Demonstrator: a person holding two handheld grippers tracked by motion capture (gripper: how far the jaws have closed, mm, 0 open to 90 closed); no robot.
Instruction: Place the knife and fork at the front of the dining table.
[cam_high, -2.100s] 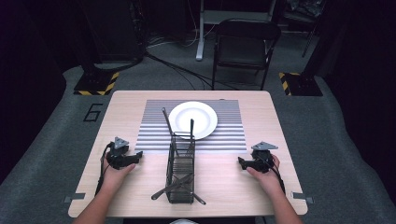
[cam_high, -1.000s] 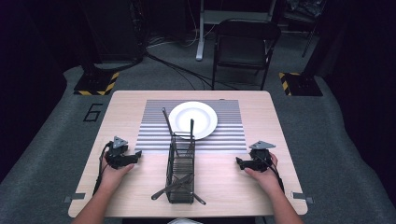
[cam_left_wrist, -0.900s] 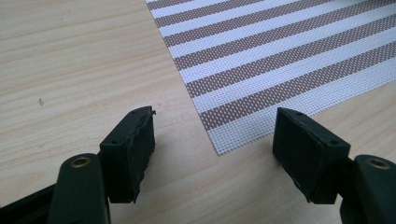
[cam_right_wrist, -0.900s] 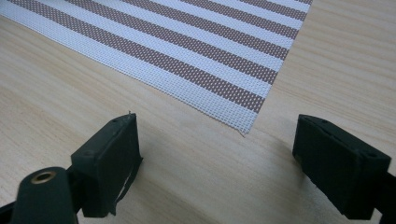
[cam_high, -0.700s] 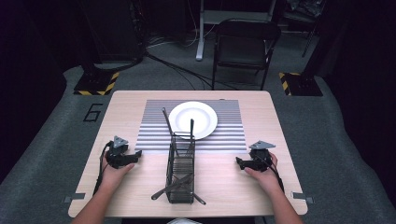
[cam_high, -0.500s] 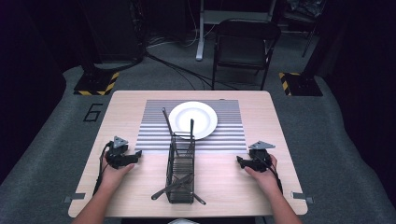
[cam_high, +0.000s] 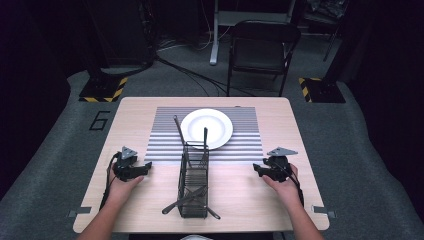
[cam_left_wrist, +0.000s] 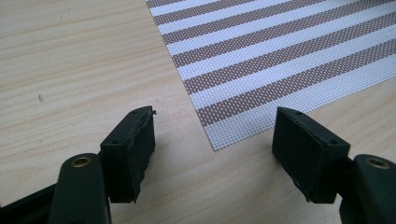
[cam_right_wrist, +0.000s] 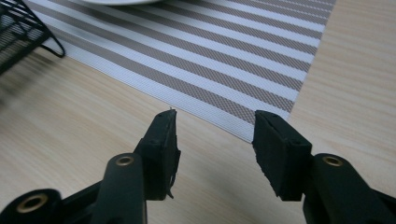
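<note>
Holding left gripper (cam_left_wrist: 212, 149) wide, empty; right gripper (cam_right_wrist: 212, 154) jaws just closing partway, nothing between. Black wire cutlery caddy (cam_high: 194, 182) standing mid-table between them; I am advising level approach toward rim

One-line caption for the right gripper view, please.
Right gripper, jaws apart with nothing between them, above the wooden table at the corner of the striped placemat; wire caddy at left.

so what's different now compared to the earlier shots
The right gripper has lifted slightly, and its jaws have just been closing partway with nothing between them. The left gripper stays open in its place. The wire caddy, the white plate and the striped mat are unchanged.
</note>
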